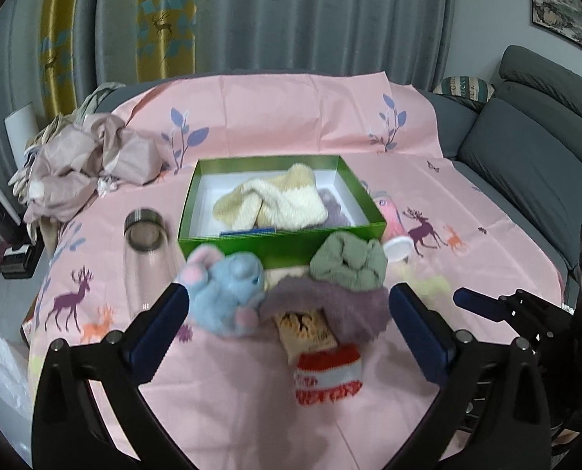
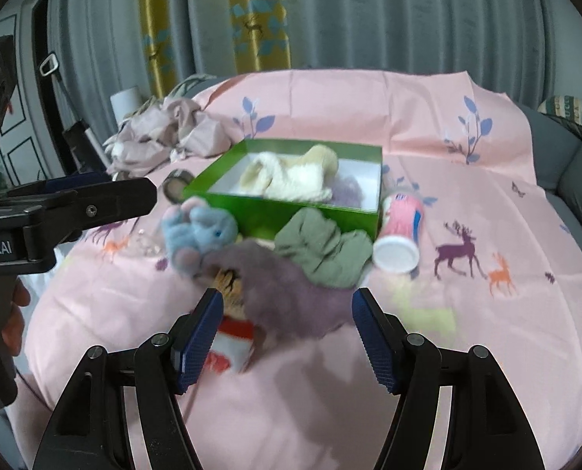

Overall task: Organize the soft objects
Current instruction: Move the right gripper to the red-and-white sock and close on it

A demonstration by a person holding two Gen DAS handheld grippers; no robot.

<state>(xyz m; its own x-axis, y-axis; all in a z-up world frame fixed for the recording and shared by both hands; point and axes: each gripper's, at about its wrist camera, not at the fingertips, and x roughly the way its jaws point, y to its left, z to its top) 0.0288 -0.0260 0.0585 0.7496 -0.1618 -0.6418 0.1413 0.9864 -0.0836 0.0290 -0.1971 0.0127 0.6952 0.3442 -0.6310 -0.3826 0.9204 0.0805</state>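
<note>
A green box (image 1: 228,242) (image 2: 228,180) sits mid-table holding a cream knitted item (image 1: 275,201) (image 2: 291,176) and a purple fuzzy piece (image 1: 332,207). In front of it lie a blue plush toy (image 1: 228,293) (image 2: 199,235), a green cloth (image 1: 349,260) (image 2: 326,252), a mauve fuzzy cloth (image 1: 330,305) (image 2: 287,297) and an orange, red and white sock (image 1: 322,368) (image 2: 232,337). My left gripper (image 1: 289,325) is open, jaws either side of the pile. My right gripper (image 2: 287,333) is open around the mauve cloth, holding nothing.
A pink deer-print sheet (image 1: 251,411) covers the table. A clear glass jar (image 1: 144,250) lies left of the box, a pink canister (image 2: 400,231) right of it. Crumpled pink fabric (image 1: 83,160) sits back left. A grey sofa (image 1: 533,164) is at right.
</note>
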